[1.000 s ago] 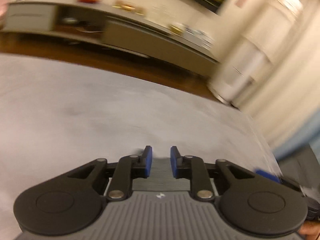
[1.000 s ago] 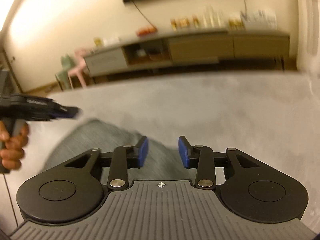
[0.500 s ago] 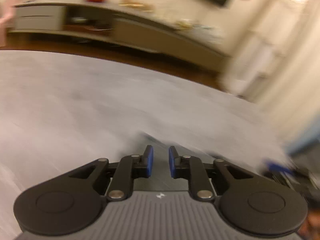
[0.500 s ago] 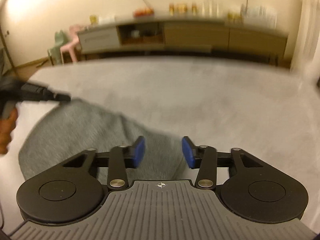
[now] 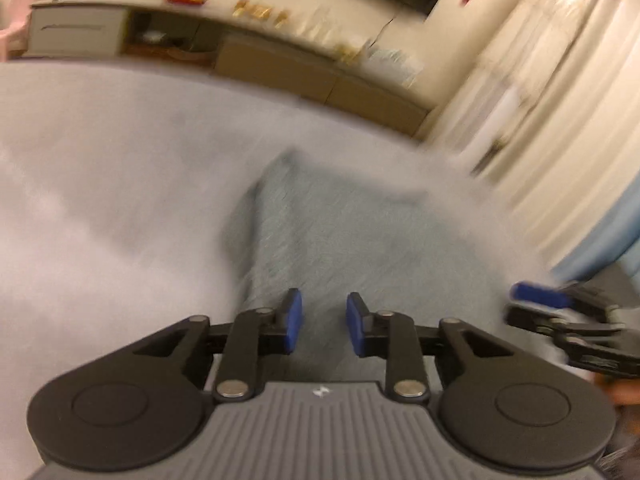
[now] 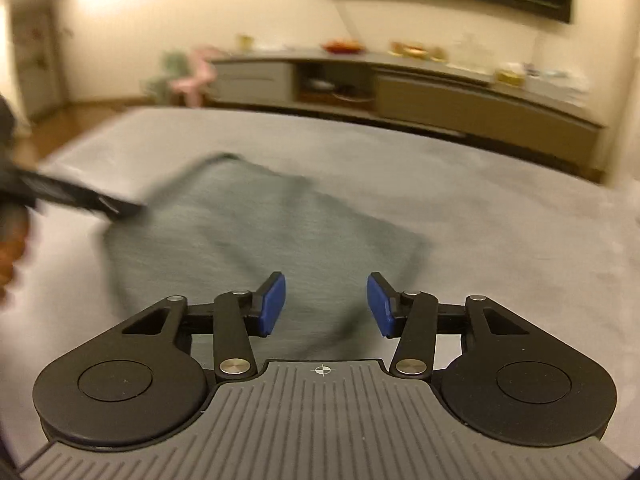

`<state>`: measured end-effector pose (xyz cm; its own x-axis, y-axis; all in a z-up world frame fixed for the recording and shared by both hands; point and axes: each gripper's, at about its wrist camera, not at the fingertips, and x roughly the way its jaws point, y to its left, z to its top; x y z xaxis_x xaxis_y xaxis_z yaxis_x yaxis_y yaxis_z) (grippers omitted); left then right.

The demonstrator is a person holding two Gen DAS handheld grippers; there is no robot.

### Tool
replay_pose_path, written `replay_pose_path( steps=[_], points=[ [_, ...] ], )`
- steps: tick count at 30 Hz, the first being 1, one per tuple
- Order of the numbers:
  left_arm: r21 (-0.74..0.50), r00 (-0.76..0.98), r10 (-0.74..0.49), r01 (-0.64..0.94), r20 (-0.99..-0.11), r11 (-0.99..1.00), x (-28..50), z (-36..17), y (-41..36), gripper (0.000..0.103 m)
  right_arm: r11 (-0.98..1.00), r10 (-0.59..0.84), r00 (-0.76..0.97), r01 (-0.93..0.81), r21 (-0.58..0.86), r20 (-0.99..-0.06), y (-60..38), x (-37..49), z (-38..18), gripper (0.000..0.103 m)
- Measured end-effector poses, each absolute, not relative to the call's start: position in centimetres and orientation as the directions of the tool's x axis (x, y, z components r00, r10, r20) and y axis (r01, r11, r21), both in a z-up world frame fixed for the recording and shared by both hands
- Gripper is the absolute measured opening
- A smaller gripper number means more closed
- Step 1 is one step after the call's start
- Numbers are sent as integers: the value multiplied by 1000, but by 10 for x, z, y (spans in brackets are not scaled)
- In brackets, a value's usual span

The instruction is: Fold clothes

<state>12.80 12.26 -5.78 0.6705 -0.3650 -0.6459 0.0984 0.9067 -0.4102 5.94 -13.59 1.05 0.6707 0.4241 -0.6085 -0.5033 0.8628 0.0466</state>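
A grey-green garment (image 5: 360,232) lies flat on the pale grey surface (image 5: 100,184), one corner pointing away from me. My left gripper (image 5: 323,320) hovers over its near edge, jaws open a little with cloth showing through the gap. In the right wrist view the same garment (image 6: 260,232) spreads ahead of my right gripper (image 6: 326,304), which is open wide with nothing between its blue pads. The left gripper (image 6: 120,210) shows blurred at the garment's left edge, and the right gripper (image 5: 536,296) sits at its right side.
A long low sideboard (image 6: 400,84) with small items on top runs along the far wall. A pink chair (image 6: 192,76) stands at its left end. Pale curtains (image 5: 540,100) hang to the right. The grey surface (image 6: 500,208) extends well beyond the garment.
Both views have swung so that more of the garment shows, now spread flat. My right jaws have widened, the left ones slightly. The left gripper has moved in toward the garment's left edge.
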Motion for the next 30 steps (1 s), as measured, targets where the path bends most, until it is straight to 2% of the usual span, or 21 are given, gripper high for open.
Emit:
replay_pose_path(
  steps=[2,4,6,7,9,10,12,13,14,17,19,21,23,26,29,30],
  points=[
    [-398,671,-359,103,-649,912,120,-64,119,20,843,392,589,-538,20,-707,-126,60,-9,56],
    [-413,680,-380,124,-627,902,108,-52,116,18,859,370,585,-512,26,-722,-131,62,-11,63],
    [-424,688,-400,146,-605,894,97,-40,113,30,874,329,642,-484,-34,-692,-131,56,2,60],
    [-386,691,-381,158,-615,909,94,-39,107,31,881,308,670,-469,-64,-675,-131,53,8,55],
    [-322,676,-342,161,-653,933,95,-46,95,33,865,361,701,-498,-59,-615,-131,43,20,54],
    [-298,660,-322,154,-679,942,98,-53,90,32,855,380,680,-517,-43,-628,-129,43,17,55],
    [-314,675,-319,135,-666,940,95,-51,90,32,832,416,634,-555,-8,-652,-125,43,12,57],
    [-326,678,-322,127,-661,937,93,-47,90,32,839,352,609,-542,-50,-711,-122,49,-1,58],
    [-326,687,-327,137,-649,935,88,-43,89,32,846,316,615,-527,-79,-722,-124,54,-7,62],
    [-311,718,-339,177,-608,934,70,-28,84,35,861,327,678,-501,-89,-658,-127,48,10,55],
    [-320,717,-360,199,-596,926,64,-30,80,37,826,399,698,-555,-98,-594,-124,33,25,57],
    [-325,704,-364,197,-610,925,64,-39,78,37,761,458,673,-634,-135,-581,-108,22,23,62],
    [-324,690,-348,172,-634,930,63,-49,78,37,695,475,648,-691,-197,-595,-90,13,14,62],
    [-350,679,-353,148,-644,925,64,-59,82,37,611,424,647,-721,-327,-633,-65,1,-12,55],
    [-341,686,-347,152,-640,928,61,-57,79,37,582,382,669,-710,-396,-638,-57,0,-23,43],
    [-343,690,-355,163,-631,925,58,-55,78,38,580,381,667,-712,-396,-640,-59,-1,-23,26]
  ],
)
